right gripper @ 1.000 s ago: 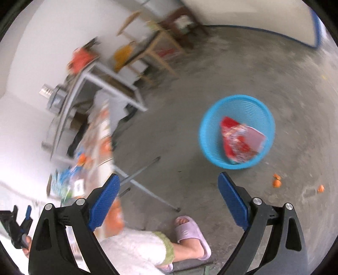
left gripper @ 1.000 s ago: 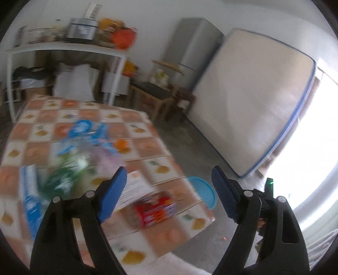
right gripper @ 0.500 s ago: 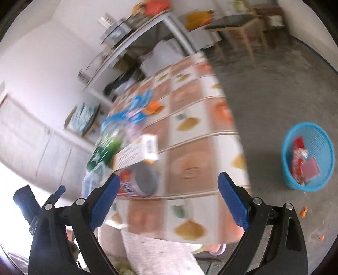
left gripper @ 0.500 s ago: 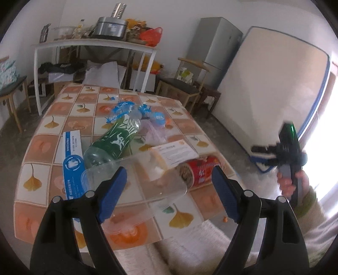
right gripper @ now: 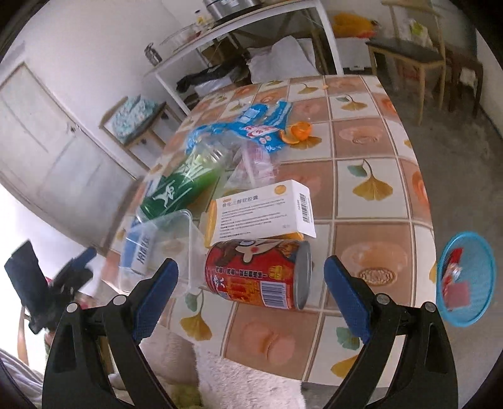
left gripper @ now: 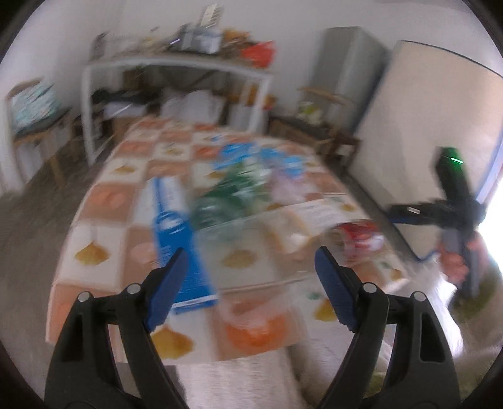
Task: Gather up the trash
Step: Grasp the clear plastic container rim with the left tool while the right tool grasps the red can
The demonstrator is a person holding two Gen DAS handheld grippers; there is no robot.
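Trash lies on the tiled table [right gripper: 377, 195]: a red can [right gripper: 257, 272] on its side, a white and orange medicine box [right gripper: 264, 212], a clear plastic container [right gripper: 160, 245], a green bottle [right gripper: 185, 182], a blue wrapper [right gripper: 251, 126] and orange peel [right gripper: 298, 132]. My right gripper [right gripper: 251, 292] is open and empty, its jaws either side of the can, just short of it. My left gripper [left gripper: 248, 283] is open and empty over the near table edge, before the blurred clear container [left gripper: 251, 239] and a blue box [left gripper: 176, 226]. A blue basket [right gripper: 465, 280] on the floor holds red wrappers.
Chairs [right gripper: 418, 59] stand beyond the table's far right. A white shelf table [right gripper: 251, 28] with a pot stands at the back. A grey fridge [left gripper: 349, 63] and a mattress [left gripper: 424, 126] stand on the right. A small side table [right gripper: 135, 119] stands at the left.
The right gripper has swung from the basket on the floor to the table and now faces the red can close up. The left gripper has shifted over the table; its view is now blurred.
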